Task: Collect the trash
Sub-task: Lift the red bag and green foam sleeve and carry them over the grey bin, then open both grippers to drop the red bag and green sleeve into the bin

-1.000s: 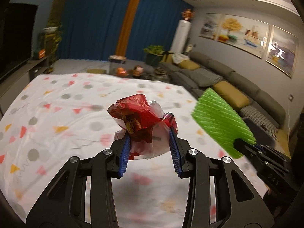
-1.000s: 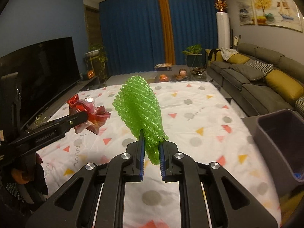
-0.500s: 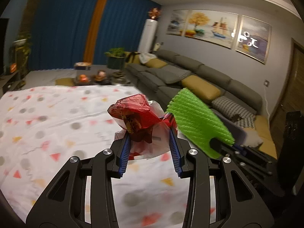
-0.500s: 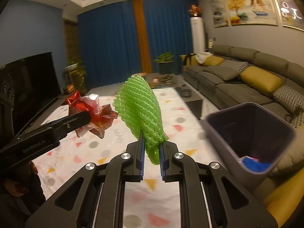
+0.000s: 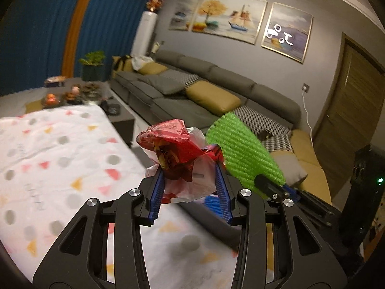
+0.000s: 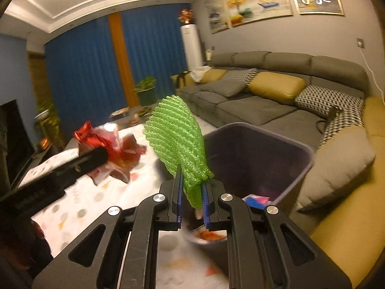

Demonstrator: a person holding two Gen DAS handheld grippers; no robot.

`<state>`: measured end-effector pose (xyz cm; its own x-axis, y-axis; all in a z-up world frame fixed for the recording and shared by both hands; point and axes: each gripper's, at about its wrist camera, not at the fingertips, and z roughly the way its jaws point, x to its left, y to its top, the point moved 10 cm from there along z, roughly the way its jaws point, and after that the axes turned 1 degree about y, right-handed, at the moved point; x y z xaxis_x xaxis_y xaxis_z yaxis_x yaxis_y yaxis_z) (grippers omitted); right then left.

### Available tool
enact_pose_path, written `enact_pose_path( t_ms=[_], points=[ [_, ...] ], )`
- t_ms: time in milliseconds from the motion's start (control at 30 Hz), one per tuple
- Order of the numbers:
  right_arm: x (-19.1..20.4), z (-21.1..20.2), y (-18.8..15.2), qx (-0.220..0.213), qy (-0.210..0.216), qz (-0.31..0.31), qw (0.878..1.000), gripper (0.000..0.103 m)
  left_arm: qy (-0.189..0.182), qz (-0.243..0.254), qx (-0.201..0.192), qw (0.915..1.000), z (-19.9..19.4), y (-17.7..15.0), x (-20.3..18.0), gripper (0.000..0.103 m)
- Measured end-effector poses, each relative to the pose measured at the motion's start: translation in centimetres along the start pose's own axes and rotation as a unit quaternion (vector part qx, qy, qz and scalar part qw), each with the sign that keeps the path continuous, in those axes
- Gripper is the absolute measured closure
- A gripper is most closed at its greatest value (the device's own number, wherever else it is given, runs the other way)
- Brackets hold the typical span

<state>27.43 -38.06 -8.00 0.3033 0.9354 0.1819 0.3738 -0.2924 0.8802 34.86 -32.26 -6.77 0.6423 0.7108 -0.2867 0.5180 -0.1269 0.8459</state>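
My left gripper (image 5: 190, 183) is shut on a crumpled red and clear plastic wrapper (image 5: 175, 151), held in the air past the right edge of the patterned cloth (image 5: 60, 156). My right gripper (image 6: 191, 192) is shut on a green foam net sleeve (image 6: 178, 142), held upright just in front of a dark purple trash bin (image 6: 259, 154). The wrapper also shows in the right wrist view (image 6: 113, 147), left of the sleeve. The sleeve also shows in the left wrist view (image 5: 243, 154), right of the wrapper. Blue and red trash (image 6: 255, 201) lies in the bin.
A grey sectional sofa (image 6: 264, 101) with yellow cushions runs behind and right of the bin. A grey cushion (image 6: 336, 166) lies right beside the bin. A low coffee table (image 5: 120, 115) stands beyond the cloth. A TV (image 6: 12, 132) is at far left.
Both grippers have swung to the right with their loads, off the cloth toward the sofa. The bin has grown from a sliver at the right edge to filling the space behind the green sleeve.
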Motion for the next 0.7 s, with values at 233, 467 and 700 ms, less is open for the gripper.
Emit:
enact_pose_path(
  t_ms=[233,467,700],
  points=[
    [-3.0,1.8,-0.2,0.008,-0.022,0.019,1.000,0.083,-0.030,-0.005,0.036,0.9989,5.9,-1.1,-1.9,0.061],
    [-4.7,3.2,-0.9,0.020,-0.030,0.032,0.999,0.060,-0.035,-0.019,0.049,0.9980,7.8,-2.2,-1.3,0.038],
    [-5.2,2.8,-0.8,0.012,-0.041,0.026,0.999,0.038,0.021,-0.013,0.035,0.9991,6.0,-2.5,1.0,0.017]
  ],
)
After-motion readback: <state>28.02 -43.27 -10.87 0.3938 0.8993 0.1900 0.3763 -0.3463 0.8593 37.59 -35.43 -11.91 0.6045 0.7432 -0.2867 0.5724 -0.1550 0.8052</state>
